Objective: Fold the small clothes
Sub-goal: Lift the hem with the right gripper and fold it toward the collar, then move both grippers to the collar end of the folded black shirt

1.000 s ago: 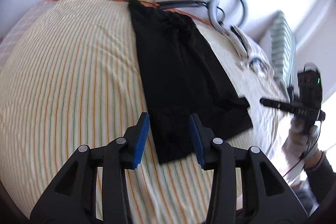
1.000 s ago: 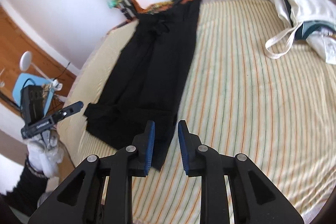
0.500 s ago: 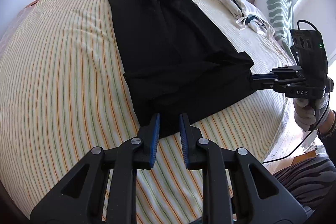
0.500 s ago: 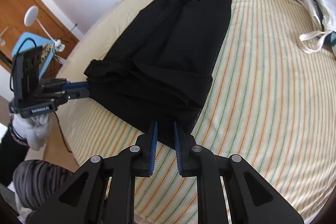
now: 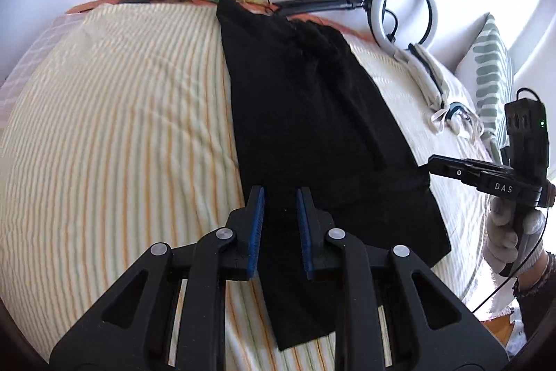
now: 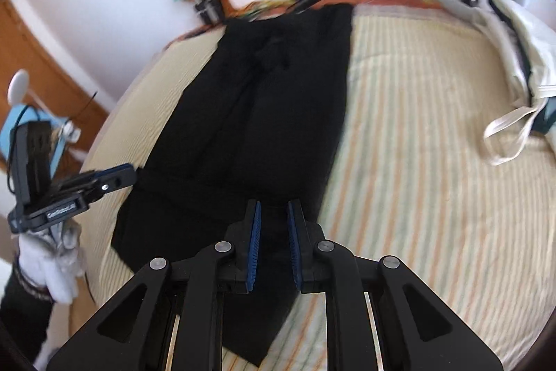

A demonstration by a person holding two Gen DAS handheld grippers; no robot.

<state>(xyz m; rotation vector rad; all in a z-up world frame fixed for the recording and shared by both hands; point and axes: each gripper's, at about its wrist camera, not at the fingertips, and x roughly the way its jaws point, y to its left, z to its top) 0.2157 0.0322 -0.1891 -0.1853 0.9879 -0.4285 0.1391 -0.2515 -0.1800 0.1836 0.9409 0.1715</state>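
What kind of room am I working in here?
Most likely a bedroom at home: the black garment lies on a bed with a striped sheet, a patterned pillow sits at the far corner, and a ring light leans against the white wall.

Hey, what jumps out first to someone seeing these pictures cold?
A long black garment lies lengthwise down the middle of a striped bedspread. Each open gripper, left and right, hovers over a near corner. A white ring light leans at the far wall.
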